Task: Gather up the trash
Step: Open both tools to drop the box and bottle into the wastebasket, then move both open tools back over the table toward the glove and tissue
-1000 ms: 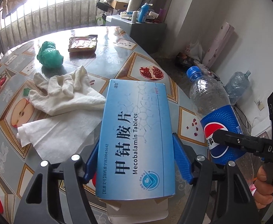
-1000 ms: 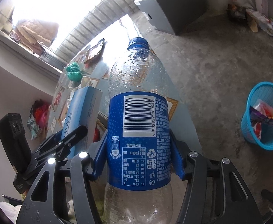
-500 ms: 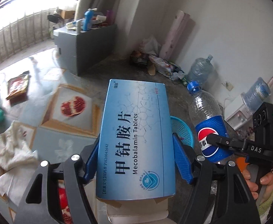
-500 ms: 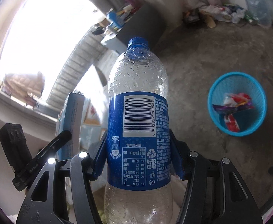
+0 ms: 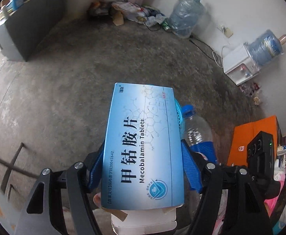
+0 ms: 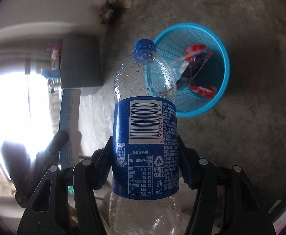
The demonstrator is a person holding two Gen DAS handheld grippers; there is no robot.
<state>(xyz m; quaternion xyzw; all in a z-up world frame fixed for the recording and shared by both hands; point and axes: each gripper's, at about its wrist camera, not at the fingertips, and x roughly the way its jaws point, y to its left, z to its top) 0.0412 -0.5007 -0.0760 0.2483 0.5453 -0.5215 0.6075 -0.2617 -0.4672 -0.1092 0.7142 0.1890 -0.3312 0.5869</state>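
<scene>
**A:** What does the left wrist camera give you?

**B:** My left gripper is clamped on a blue tablet box, its blue pads pressed against the box's two long sides. Below it is bare concrete floor. A sliver of the blue basket peeks out past the box's right edge, with the bottle just beside it. A grey cabinet and big water jugs stand along the far wall.

**A:** And the right wrist camera?

**B:** My right gripper holds the clear soda bottle by its blue label, cap pointing away from me. The cap overlaps the near left rim of the basket, which sits on the floor and already has red and purple wrappers in it. The box shows edge-on at the left.

**A:** So which step are we on?

**B:** I'd say carrying both pieces to the basket, neither dropped yet.

**A:** Next move?

**B:** I think I need each item over the basket's open mouth, inside the rim, before letting the pads go. The bottle looks closer to it. The box is wide, so I'd tip it end-first.
</scene>
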